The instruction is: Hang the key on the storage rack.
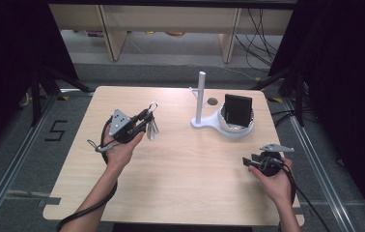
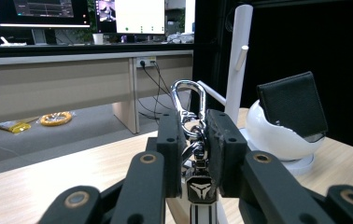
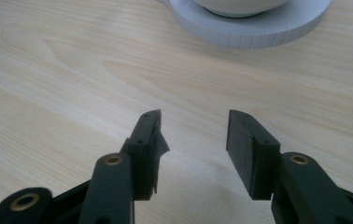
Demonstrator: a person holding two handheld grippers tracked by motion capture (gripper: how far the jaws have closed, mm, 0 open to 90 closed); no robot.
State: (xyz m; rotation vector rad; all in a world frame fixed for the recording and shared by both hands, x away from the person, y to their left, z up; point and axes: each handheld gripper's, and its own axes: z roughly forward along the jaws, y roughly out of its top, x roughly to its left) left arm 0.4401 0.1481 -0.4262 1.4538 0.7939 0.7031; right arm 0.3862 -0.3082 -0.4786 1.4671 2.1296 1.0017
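Gripping a bunch of keys by its chrome carabiner clip, my left gripper holds it lifted over the left half of the pale wood-grain table, the black jaws pinched on the metal links just below the clip. The clip's polished loop rises above the jaw tips; a black fob with a silver emblem hangs beneath, and the key blades dangle toward the tabletop. My right gripper hovers low near the table's right edge, jaws spread wide around bare wood. Beyond both stands a white plastic stand, a slim upright post with short pegs on a rounded base whose bowl cradles a black leather-look wallet, tilted.
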